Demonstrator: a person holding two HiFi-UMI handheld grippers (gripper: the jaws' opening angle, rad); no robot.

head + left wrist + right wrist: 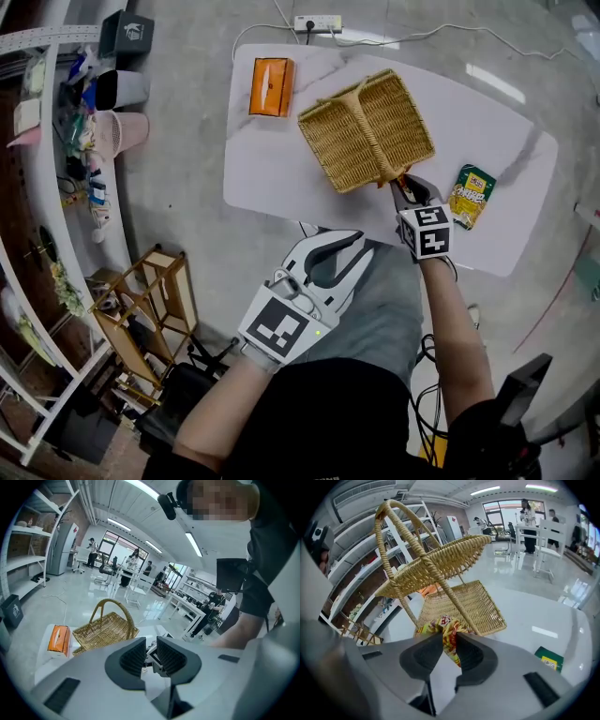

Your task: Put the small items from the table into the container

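Note:
A woven wicker basket point(367, 129) with a handle sits on the white table point(272, 178). My right gripper point(403, 192) hovers at the basket's near corner, shut on a yellow and red snack packet point(447, 637). In the right gripper view the packet hangs just in front of the basket point(461, 604) and its handle. A green and yellow packet point(472, 195) lies on the table to the right of that gripper and also shows in the right gripper view point(550, 659). My left gripper point(349, 246) is held off the table's near edge, above the person's lap. Its jaws stand slightly apart with nothing between them point(151, 648).
An orange tissue box point(271, 86) lies at the table's far left, beside the basket. A power strip point(317, 22) and cables lie on the floor beyond the table. Shelving, bins point(127, 33) and a wooden rack point(155, 300) stand to the left.

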